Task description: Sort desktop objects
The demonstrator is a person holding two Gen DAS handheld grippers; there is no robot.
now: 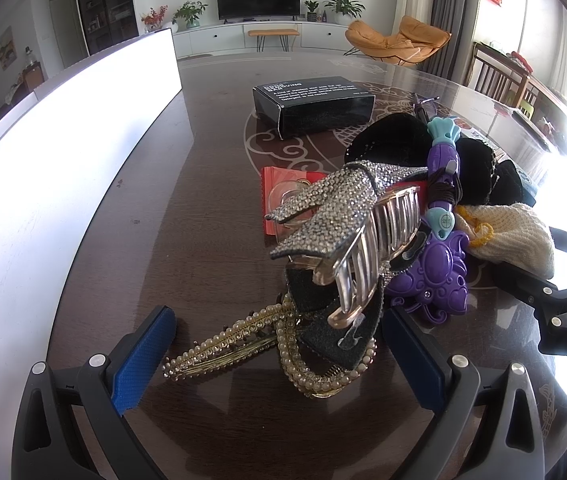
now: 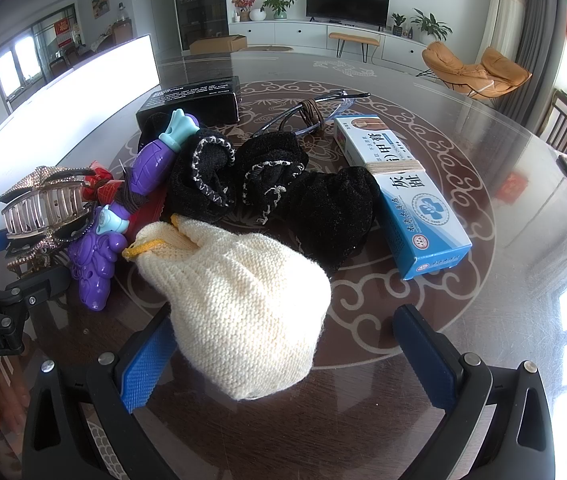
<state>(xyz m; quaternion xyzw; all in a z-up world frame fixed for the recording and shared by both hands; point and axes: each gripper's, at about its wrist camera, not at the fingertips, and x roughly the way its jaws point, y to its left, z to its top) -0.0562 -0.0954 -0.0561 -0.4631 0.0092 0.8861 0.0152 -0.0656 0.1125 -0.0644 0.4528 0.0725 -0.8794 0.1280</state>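
Left wrist view is showing the left claw (image 1: pixel 279 364) gaping wide and empty around the pearl hair clips (image 1: pixel 267 344) under the rhinestone claw clip (image 1: pixel 339 220) on the counter (image 1: pixel 203 184). The right claw (image 2: pixel 283 356) is also spreading wide, empty, straddling the cream knit glove (image 2: pixel 243 304); closing squarely on its bulk seems wisest

The dark glossy counter (image 2: pixel 463 320) with pale scroll patterns carries a black box (image 1: pixel 313 106), a blue-and-white medicine box (image 2: pixel 403 196), eyeglasses (image 2: pixel 311 114), black knit pieces (image 2: pixel 283 184), a cream knit pouch (image 2: pixel 243 312), a purple toy (image 1: pixel 435 264), pearl hair clips (image 1: pixel 243 344) and a red packet (image 1: pixel 279 184).
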